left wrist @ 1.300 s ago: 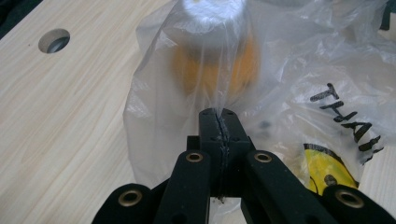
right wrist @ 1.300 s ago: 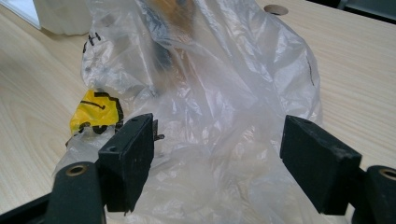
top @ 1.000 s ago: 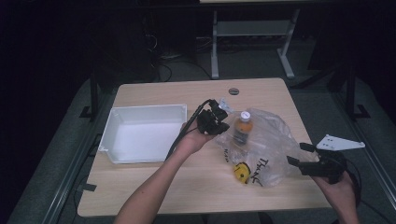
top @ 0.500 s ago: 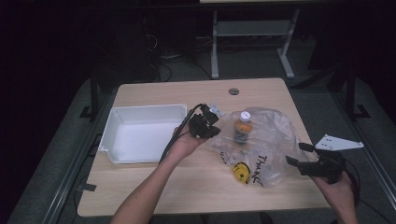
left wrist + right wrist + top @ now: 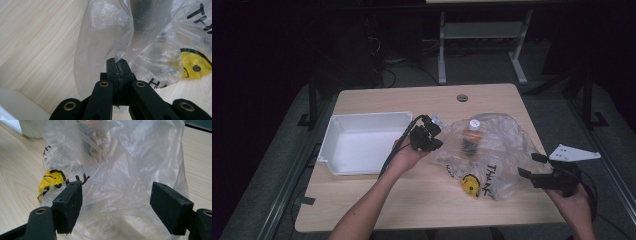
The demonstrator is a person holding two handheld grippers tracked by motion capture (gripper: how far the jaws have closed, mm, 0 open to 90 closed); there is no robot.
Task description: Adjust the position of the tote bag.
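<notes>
Left tongs [image 5: 117,67] pinch the plastic bag's [image 5: 105,32] edge beside the tray [image 5: 362,145].

The high view is dim, its surroundings sunk in near-black, with only the pale wooden counter [image 5: 432,200] moderately lit from above. Both gripper views are bright and evenly lit; soft glare sits on the crinkled clear plastic bag [image 5: 130,170], whose far folds blur

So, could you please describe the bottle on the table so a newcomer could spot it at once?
On the wooden table, right of the white tray, lies a crumpled clear plastic bag. The bottle stands upright inside it: white cap, orange band, dark body, unlike the flat yellow smiley print nearby.
</notes>
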